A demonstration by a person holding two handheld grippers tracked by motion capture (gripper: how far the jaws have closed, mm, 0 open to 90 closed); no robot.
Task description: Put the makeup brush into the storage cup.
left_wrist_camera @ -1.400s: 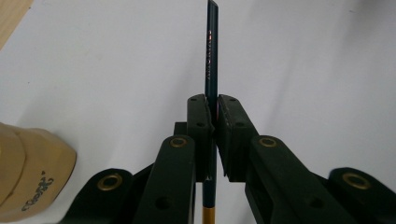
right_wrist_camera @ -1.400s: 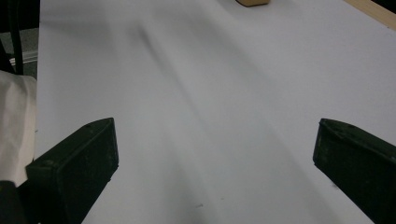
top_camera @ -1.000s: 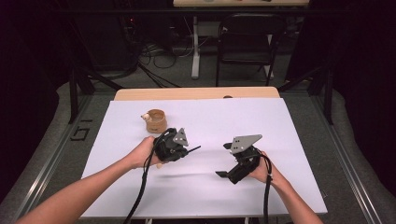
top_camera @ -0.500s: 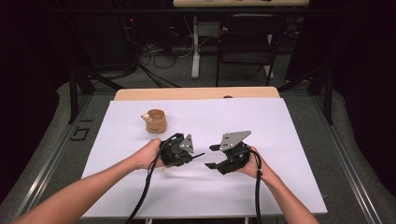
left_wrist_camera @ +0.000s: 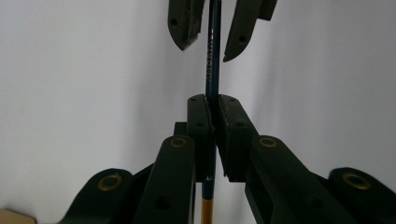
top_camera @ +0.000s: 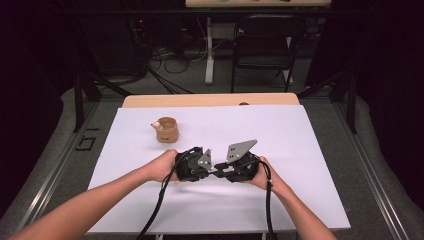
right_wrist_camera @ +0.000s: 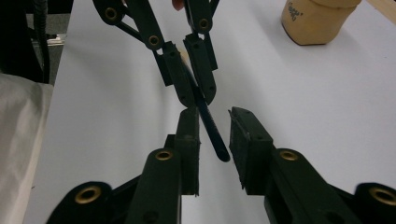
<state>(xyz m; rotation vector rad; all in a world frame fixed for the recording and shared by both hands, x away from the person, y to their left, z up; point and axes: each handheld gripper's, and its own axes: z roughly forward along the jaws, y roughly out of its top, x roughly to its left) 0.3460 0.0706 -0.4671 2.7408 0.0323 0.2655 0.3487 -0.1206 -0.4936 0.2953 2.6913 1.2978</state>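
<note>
A dark blue pencil (left_wrist_camera: pixel 212 56) with a yellow rear part is clamped between the jaws of my left gripper (left_wrist_camera: pixel 214 100), which is shut on it. Its free end (right_wrist_camera: pixel 212 135) reaches in between the jaws of my right gripper (right_wrist_camera: pixel 212 114), which stands open around it without touching. In the high view the left gripper (top_camera: pixel 215 171) and the right gripper (top_camera: pixel 223 172) face each other tip to tip at the middle of the white table (top_camera: pixel 300 130). The left gripper (right_wrist_camera: pixel 198 100) shows head-on in the right gripper view, and the right gripper (left_wrist_camera: pixel 205 52) at the top of the left gripper view.
A tan round cup (top_camera: pixel 167 130) stands on the table's far left, behind the left hand, and appears as the cup (right_wrist_camera: pixel 317 21) in the right gripper view. A wooden strip (top_camera: pixel 210 100) runs along the far edge. Chair and cables lie beyond.
The right gripper has moved left toward the left gripper until its open jaws straddle the pencil's free end. The left gripper shifted slightly right, still holding the pencil.
</note>
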